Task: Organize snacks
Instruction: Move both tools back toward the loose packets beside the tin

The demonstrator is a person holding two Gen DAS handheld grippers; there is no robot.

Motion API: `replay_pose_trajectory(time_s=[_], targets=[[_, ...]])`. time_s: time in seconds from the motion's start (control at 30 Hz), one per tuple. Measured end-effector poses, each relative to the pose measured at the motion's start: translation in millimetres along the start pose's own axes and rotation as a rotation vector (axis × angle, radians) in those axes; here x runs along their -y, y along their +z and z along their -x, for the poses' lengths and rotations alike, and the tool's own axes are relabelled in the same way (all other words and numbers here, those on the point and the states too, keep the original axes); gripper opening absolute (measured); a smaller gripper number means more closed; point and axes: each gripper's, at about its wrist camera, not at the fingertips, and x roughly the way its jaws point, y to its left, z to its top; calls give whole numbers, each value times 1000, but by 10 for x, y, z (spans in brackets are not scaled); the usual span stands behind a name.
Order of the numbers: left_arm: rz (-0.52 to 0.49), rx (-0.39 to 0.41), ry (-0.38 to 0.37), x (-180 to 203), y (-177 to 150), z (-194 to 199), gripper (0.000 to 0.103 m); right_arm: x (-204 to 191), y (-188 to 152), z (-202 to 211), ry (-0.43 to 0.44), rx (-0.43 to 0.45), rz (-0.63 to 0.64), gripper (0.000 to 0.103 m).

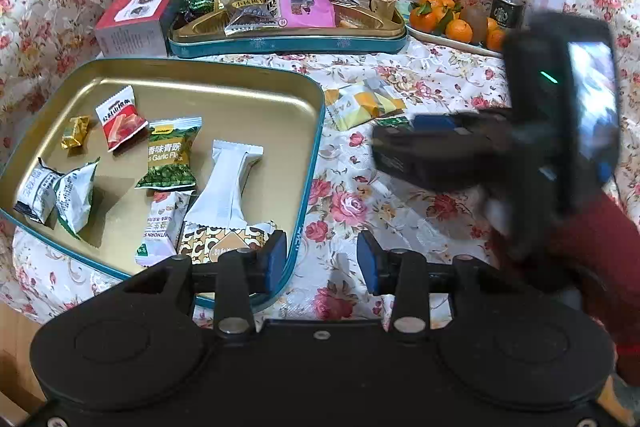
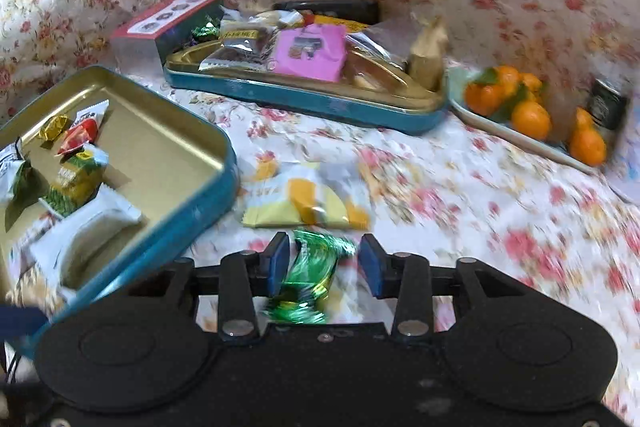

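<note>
A teal tin lid with a gold inside (image 1: 248,95) (image 2: 180,131) lies at the left and holds several wrapped snacks. A second teal tin (image 1: 288,43) (image 2: 312,99) at the back is piled with snacks. A yellow and white packet (image 1: 362,105) (image 2: 308,201) lies on the cloth between them. My left gripper (image 1: 322,259) is open and empty over the lid's right rim. My right gripper (image 2: 325,263) is open, with a green foil candy (image 2: 310,275) lying between its fingers. In the left wrist view my right gripper (image 1: 404,131) is blurred beside the packet.
A red-topped box (image 1: 136,11) stands at the back left. A tray of oranges (image 1: 452,21) (image 2: 532,115) and a dark can (image 1: 506,11) sit at the back right. A floral cloth (image 1: 400,211) covers the table and the backdrop.
</note>
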Motion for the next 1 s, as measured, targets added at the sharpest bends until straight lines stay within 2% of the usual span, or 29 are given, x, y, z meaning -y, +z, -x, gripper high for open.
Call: replay_pose_trajectory(time_s=[0.2, 0.3, 0.4, 0.47, 0.57, 0.7, 0.83, 1.0], targets=[[1, 3, -2, -18, 3, 19, 48, 155, -238, 235, -37, 0, -36, 39], [-4, 12, -4, -12, -4, 53, 48, 268, -262, 340, -71, 30, -110, 39], [-12, 15, 3, 9, -5, 54, 48, 357, -146, 429, 4, 105, -200, 39], [-17, 20, 4, 18, -11, 66, 48, 324, -7, 391, 36, 122, -208, 39], [-17, 25, -1, 18, -27, 98, 48, 216, 213, 216, 35, 140, -181, 39], [-33, 52, 10, 16, -49, 164, 48, 112, 420, -138, 67, 87, -181, 39], [-62, 109, -12, 21, -65, 262, 48, 8, 493, -458, 5, 8, -131, 39], [-90, 110, -41, 101, -55, 244, 48, 5, 328, -384, -28, -33, -49, 38]])
